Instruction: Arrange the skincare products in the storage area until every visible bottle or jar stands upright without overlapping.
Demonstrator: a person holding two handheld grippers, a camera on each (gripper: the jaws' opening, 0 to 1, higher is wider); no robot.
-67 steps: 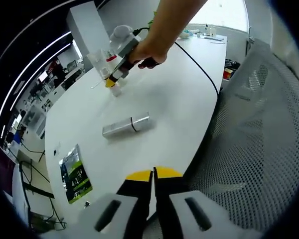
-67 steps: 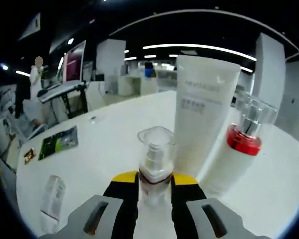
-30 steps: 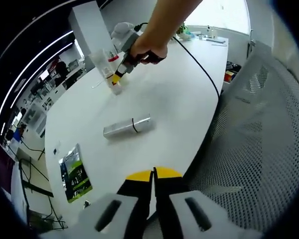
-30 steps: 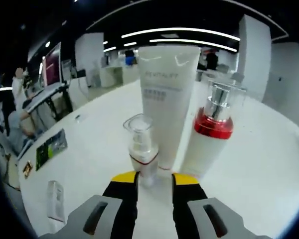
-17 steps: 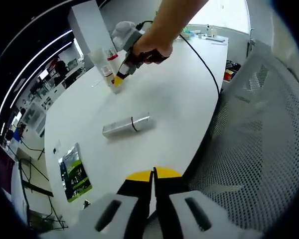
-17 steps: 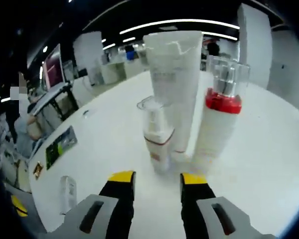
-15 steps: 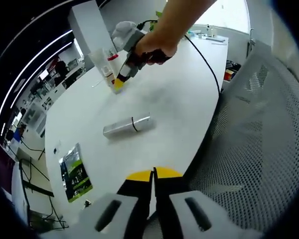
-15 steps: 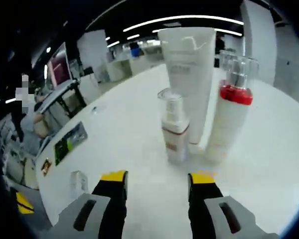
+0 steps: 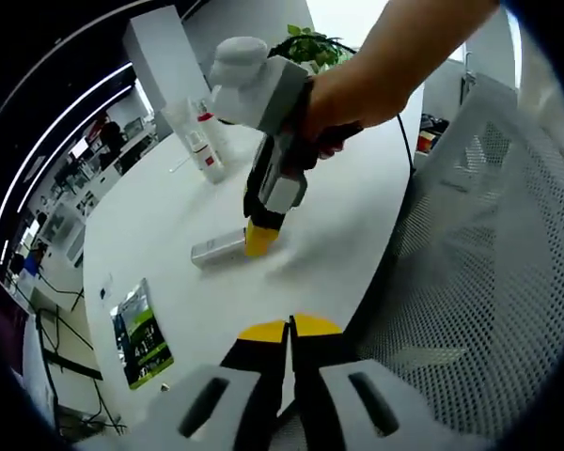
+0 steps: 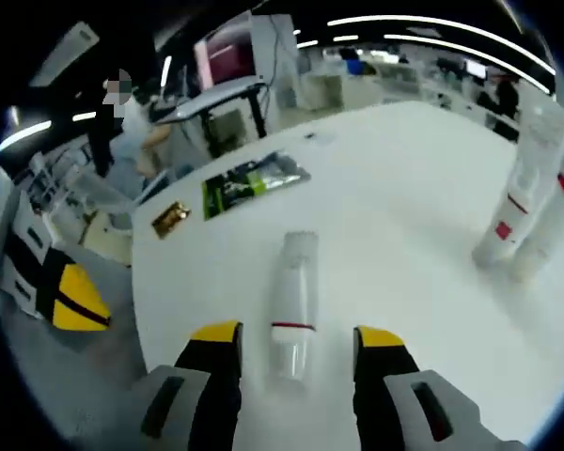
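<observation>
In the right gripper view, the right gripper [image 10: 298, 336] holds its yellow-tipped fingers [image 10: 216, 334] wide apart, straddling the near end of a lying bottle [image 10: 293, 301]. This bottle is a smooth white cylinder with a thin dark band, resting on its side on the white bench [image 10: 404, 188], long axis pointing away from the camera. Beyond it lie a green sachet [image 10: 252, 184] and a small gold packet [image 10: 171, 217]. At far right stand upright white bottles [image 10: 513, 225].

In the left gripper view, the left gripper [image 9: 289, 329] has its fingers pressed together, holding nothing. The same lying bottle [image 9: 216, 249] appears silvery, lying crosswise, with the right gripper [image 9: 261, 237] over one end. A mesh chair [image 9: 479, 272] stands to the right.
</observation>
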